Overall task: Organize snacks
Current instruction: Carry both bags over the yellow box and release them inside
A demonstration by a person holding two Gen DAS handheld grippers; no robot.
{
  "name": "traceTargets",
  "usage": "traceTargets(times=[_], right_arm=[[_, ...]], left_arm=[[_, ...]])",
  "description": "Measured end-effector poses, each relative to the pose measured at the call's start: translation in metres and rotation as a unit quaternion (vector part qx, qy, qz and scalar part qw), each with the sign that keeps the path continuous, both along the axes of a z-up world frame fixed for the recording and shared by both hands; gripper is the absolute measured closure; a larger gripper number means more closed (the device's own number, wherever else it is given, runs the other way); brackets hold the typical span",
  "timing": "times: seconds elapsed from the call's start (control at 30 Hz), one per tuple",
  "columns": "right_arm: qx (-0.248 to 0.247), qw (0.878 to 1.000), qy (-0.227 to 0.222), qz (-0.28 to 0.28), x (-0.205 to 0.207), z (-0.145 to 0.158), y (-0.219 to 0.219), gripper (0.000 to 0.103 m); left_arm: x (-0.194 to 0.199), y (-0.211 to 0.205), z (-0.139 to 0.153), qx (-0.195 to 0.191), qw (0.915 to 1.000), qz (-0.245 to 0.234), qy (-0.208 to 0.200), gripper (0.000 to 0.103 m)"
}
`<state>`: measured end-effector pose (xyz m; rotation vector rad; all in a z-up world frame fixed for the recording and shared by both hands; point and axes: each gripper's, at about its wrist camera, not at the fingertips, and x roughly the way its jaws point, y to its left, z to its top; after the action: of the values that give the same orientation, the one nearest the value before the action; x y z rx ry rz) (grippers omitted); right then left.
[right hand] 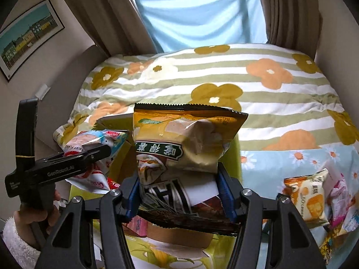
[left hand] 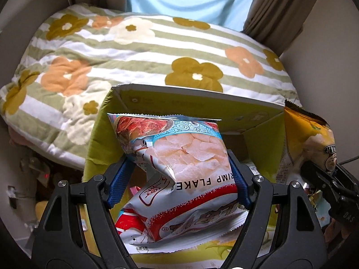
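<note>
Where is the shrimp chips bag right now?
The shrimp chips bag is pinched in the left gripper, over the open green box, left of the yellow bag.

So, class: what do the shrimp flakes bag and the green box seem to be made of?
Shrimp flakes bag: thin glossy plastic film, probably; it crinkles, shines, and has a serrated sealed edge. Green box: printed cardboard, matte; its flaps are stiff with a pale cut edge.
</note>
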<state>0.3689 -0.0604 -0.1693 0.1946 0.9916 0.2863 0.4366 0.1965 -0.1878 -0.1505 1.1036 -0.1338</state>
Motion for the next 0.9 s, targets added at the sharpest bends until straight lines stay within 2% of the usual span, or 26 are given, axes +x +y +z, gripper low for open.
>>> traceTargets(times=[0.1, 0.13, 0.17, 0.3, 0.53, 0.67, 0.73, 0.77, 0.8, 0.9], right_arm=[[0.0, 1.0, 0.007, 0.002, 0.008, -0.006, 0.004, 0.048], [0.002, 1.0, 0.01, 0.002, 0.01, -0.007, 0.004, 0.048], [0.002, 1.0, 0.013, 0.001, 0.011, -0.009, 0.004, 0.048], [-0.005, 1.0, 0.024, 0.007, 0.013, -0.014, 0.005, 0.048], [-0.011, 0.999, 0.042, 0.017, 0.015, -0.025, 0.011, 0.048], [-0.022, 0.998, 0.049, 0.019, 0.021, -0.028, 0.019, 0.044], [-0.027, 0.998, 0.048, 0.017, 0.025, -0.03, 0.021, 0.031], [-0.033, 0.998, 0.045, 0.013, 0.027, -0.03, 0.022, 0.013], [-0.039, 0.998, 0.044, 0.012, 0.027, -0.031, 0.024, 0.001], [-0.039, 0.999, 0.024, 0.022, 0.019, -0.028, 0.026, 0.001]], left_arm=[[0.002, 0.001, -0.001, -0.017, 0.9998, 0.006, 0.005, 0.019], [0.002, 0.001, -0.001, -0.015, 0.9998, 0.008, 0.006, 0.004], [0.001, 0.001, 0.0, -0.007, 0.9999, 0.011, 0.004, 0.0], [-0.006, 0.008, 0.001, 0.002, 0.9999, 0.017, -0.002, 0.001], [-0.03, 0.024, -0.004, -0.02, 0.999, 0.039, -0.003, 0.001], [-0.04, 0.025, 0.001, -0.006, 0.9987, 0.048, -0.016, 0.001], [-0.046, 0.024, 0.003, -0.006, 0.9987, 0.045, -0.022, 0.001], [-0.048, 0.024, 0.004, -0.007, 0.9987, 0.044, -0.023, 0.001], [-0.051, 0.024, 0.005, -0.007, 0.9987, 0.044, -0.024, 0.001], [-0.059, 0.025, 0.007, -0.006, 0.9988, 0.043, -0.023, 0.001]])
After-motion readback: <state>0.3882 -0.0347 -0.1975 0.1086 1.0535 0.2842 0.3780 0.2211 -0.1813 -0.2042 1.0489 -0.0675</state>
